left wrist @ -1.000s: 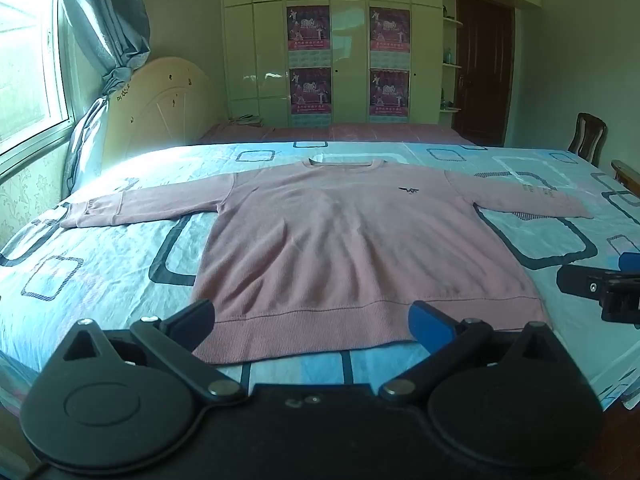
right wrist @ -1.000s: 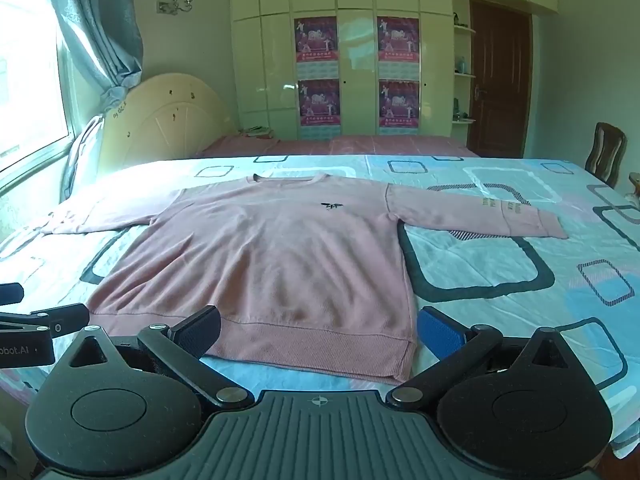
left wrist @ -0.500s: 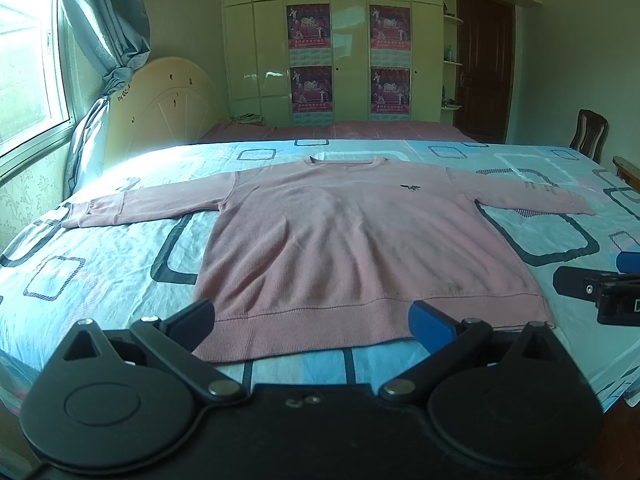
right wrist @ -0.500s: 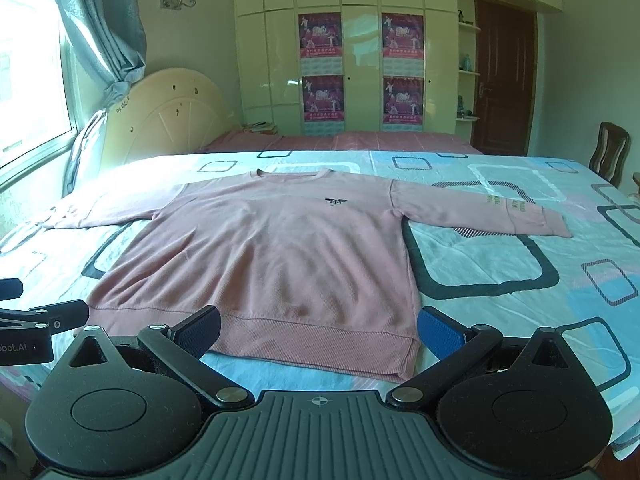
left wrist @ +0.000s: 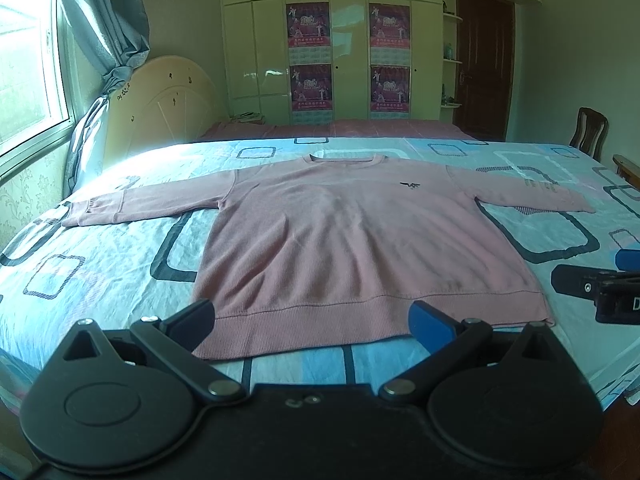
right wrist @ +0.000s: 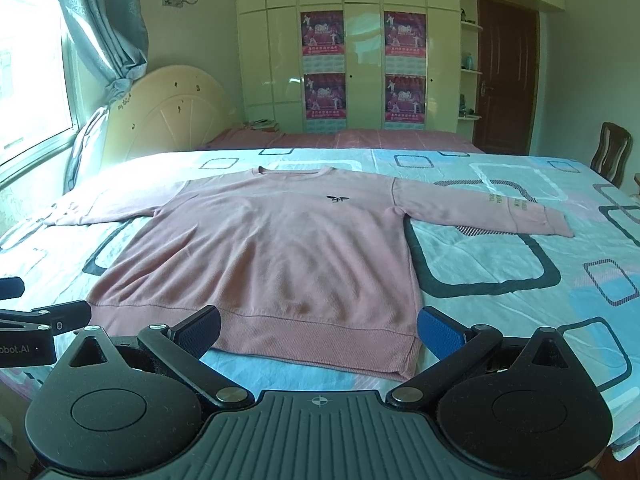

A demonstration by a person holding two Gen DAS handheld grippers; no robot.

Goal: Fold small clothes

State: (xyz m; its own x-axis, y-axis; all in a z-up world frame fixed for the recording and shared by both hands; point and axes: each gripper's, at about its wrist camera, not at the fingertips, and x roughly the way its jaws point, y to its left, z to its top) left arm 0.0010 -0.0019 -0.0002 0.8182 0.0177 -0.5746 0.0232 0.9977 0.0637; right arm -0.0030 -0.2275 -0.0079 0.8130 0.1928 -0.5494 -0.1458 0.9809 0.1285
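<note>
A pink long-sleeved sweater (left wrist: 340, 240) (right wrist: 264, 248) lies flat and face up on the bed, sleeves spread to both sides, hem toward me. My left gripper (left wrist: 312, 316) hovers open just before the hem's left half, nothing between its fingers. My right gripper (right wrist: 318, 326) is open too, in front of the hem's right half and above it. In the left wrist view the right gripper (left wrist: 592, 284) shows at the right edge; in the right wrist view the left gripper (right wrist: 40, 320) shows at the left edge.
The bed (left wrist: 100, 272) has a light blue sheet with dark square outlines. A cream headboard (left wrist: 160, 100) and a curtained window (left wrist: 28, 80) stand at the left. Cupboards with posters (left wrist: 308, 56) and a brown door (left wrist: 484, 64) fill the back wall. A wooden chair (left wrist: 592, 132) stands at the right.
Both grippers have drifted slightly, so the sweater sits a touch differently in each view. Both stay open and the sweater has not moved.
</note>
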